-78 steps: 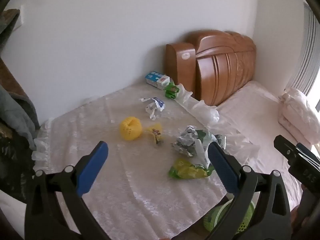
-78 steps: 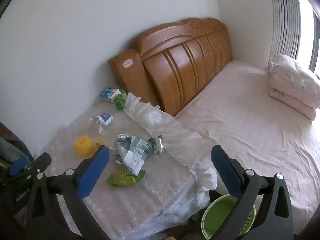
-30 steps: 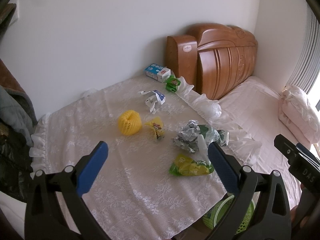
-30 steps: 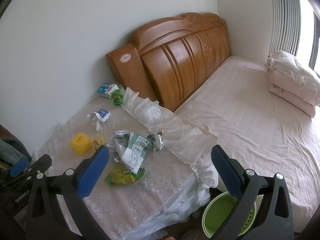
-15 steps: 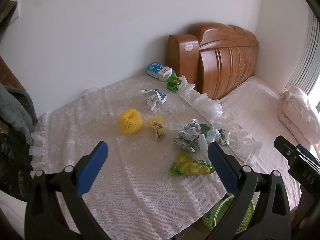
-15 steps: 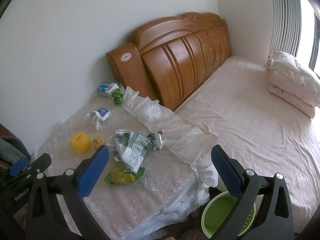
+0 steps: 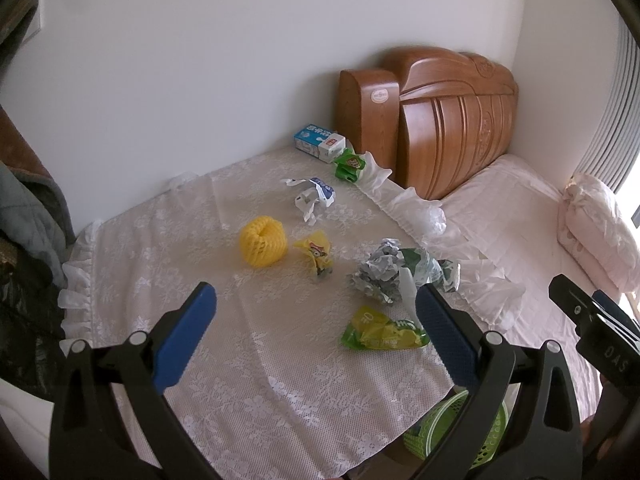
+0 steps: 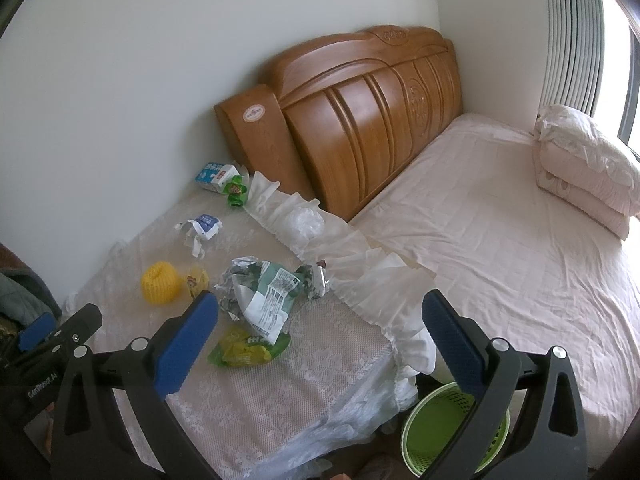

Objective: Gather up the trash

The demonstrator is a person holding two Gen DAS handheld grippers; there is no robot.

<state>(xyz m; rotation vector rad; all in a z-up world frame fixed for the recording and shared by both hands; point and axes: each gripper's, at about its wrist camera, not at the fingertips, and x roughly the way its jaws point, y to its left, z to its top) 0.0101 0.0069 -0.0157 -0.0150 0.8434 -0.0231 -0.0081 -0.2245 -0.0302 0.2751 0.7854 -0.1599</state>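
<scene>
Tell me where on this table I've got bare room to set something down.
The near stretch of lace tablecloth is bare, bordered by the yellow foam net and green wrapper. Another bare strip runs along the wall-side edge. It's crowded mid-table around the crumpled bag, and toward the milk carton.

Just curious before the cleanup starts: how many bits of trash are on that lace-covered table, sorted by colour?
Yellow: 2, foam net, small wrapper
Green: 2, pouch, crushed carton
Blue-white: 2, milk carton, torn wrapper
Grey-green: 1, crumpled bag
Total: 7
</scene>
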